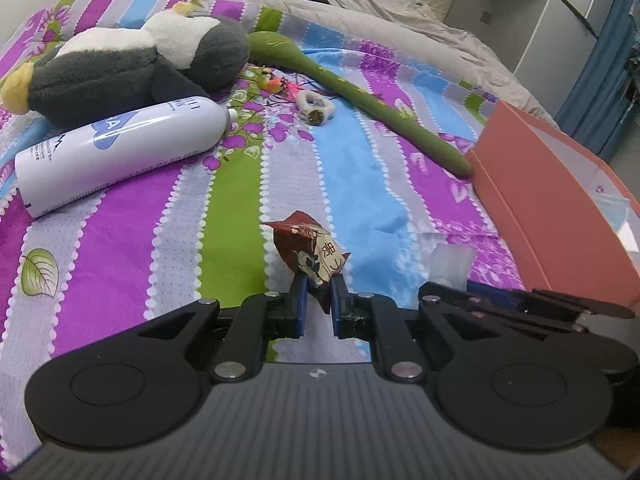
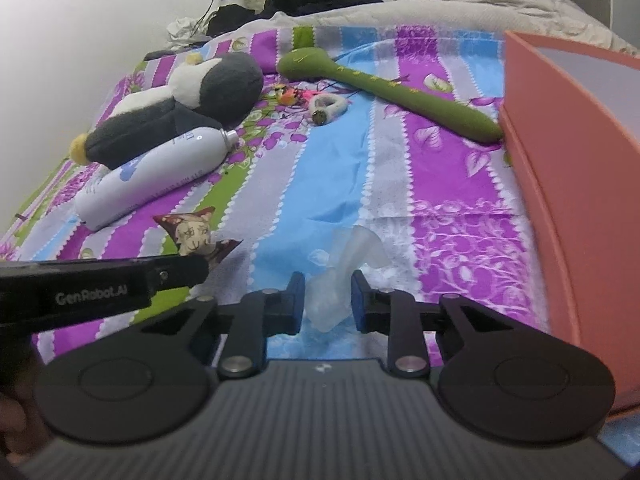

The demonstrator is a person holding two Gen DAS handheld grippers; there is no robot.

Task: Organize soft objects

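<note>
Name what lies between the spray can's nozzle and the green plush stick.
In both views: a fluffy white ring and small orange-pink trinkets on the bedspread.

A fuzzy plush penguin (image 1: pixel 132 68) lies at ten o'clock beside a glossy white can (image 1: pixel 120 156), on a woven striped bedsheet (image 1: pixel 132 248), with a matt cardboard-like box (image 1: pixel 556 216) at three o'clock.

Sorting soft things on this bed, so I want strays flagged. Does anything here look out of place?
Yes: a hard white spray can lies on its side against the plush penguin, and it is not soft like the rest.
</note>
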